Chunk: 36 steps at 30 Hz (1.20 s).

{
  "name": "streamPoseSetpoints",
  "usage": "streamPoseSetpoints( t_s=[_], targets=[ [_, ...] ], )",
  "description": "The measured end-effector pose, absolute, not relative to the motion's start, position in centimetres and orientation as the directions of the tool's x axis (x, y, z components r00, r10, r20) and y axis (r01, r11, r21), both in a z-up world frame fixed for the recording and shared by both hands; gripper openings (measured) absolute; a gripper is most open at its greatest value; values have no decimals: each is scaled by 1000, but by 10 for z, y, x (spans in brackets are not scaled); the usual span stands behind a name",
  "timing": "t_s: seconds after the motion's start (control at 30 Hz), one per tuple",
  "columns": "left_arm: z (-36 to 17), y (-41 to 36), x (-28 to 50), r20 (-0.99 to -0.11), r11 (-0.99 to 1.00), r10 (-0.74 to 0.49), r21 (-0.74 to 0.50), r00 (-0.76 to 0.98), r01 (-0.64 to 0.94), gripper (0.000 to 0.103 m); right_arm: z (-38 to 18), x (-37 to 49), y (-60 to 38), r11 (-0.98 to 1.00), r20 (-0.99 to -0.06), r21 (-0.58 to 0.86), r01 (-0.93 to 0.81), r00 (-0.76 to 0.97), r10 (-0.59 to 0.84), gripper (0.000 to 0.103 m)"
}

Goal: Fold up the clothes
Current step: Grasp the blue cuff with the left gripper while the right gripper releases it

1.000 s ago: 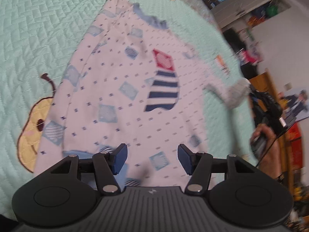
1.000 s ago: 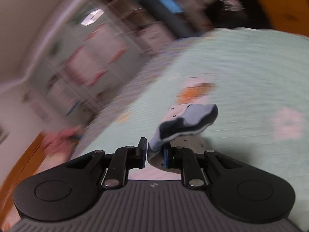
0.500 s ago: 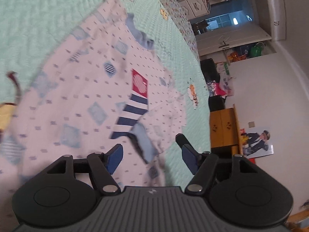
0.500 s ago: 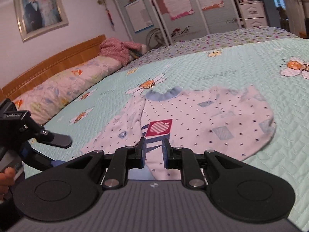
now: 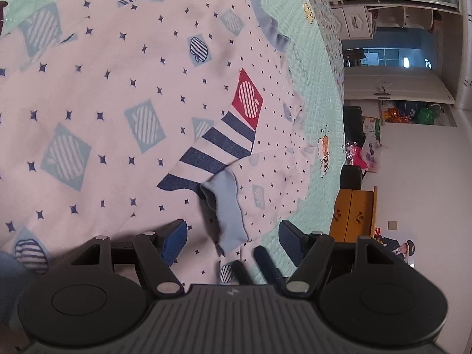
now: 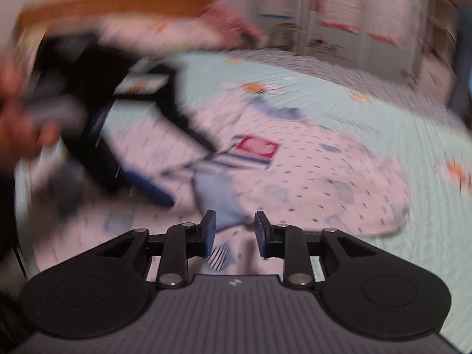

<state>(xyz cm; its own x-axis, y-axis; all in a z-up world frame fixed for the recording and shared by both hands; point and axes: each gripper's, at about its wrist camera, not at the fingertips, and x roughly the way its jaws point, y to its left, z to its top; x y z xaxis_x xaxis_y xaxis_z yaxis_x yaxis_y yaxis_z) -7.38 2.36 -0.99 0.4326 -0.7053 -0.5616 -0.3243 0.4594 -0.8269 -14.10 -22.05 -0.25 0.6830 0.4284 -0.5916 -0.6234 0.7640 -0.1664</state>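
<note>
Lying folded across the shirt (image 5: 124, 94), its blue cuff (image 5: 227, 209) sits just ahead of both spread, empty tools.

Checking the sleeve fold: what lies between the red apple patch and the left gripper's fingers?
In the left wrist view: navy stripes, then the folded sleeve's light-blue cuff, between red patch and left gripper.

The shirt (image 5: 124, 112) lies spread flat on the bed (image 5: 312, 67). One sleeve is folded inward over the shirt's front, and its cuff (image 5: 227, 209) rests on the chest, below the collar (image 5: 265, 20). Beyond the far edge of the bed stands a cabinet (image 5: 352, 212), near a wall.
</note>
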Motion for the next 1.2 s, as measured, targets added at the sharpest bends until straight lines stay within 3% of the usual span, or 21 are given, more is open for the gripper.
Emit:
streamPoseSetpoints(
  t_s=[0.07,0.13,0.43,0.57,0.63,0.8,0.9,1.07,1.2],
  targets=[
    [-9,25,-76,-558,455,-710,-829,429,-324,71,-6,-146,-206,700,-605,-313,-642,703,374,38],
    [-10,27,-78,-559,453,-712,-828,425,-331,72,-7,-150,-198,637,-604,-409,-654,717,349,48],
    [-14,23,-74,-555,430,-723,-828,411,-361,74,-9,-145,-181,499,-614,-495,-711,693,377,51],
    [-14,21,-72,-548,420,-729,-831,411,-364,76,-7,-134,-181,563,-619,-428,-707,684,387,48],
    [-14,19,-71,-543,412,-734,-833,408,-368,76,-6,-134,-182,574,-618,-414,-707,681,393,37],
    [-15,13,-68,-531,394,-738,-840,416,-374,77,-7,-142,-179,558,-598,-449,-698,699,393,27],
    [-16,11,-68,-528,382,-735,-841,426,-383,77,0,-136,-187,631,-591,-347,-694,684,427,21],
    [-15,2,-61,-525,379,-721,-845,453,-377,78,14,-112,-223,776,-558,27,-630,635,535,20],
    [-12,-10,-52,-525,392,-705,-849,477,-354,78,15,-107,-239,793,-539,147,-592,624,566,20]
  ],
)
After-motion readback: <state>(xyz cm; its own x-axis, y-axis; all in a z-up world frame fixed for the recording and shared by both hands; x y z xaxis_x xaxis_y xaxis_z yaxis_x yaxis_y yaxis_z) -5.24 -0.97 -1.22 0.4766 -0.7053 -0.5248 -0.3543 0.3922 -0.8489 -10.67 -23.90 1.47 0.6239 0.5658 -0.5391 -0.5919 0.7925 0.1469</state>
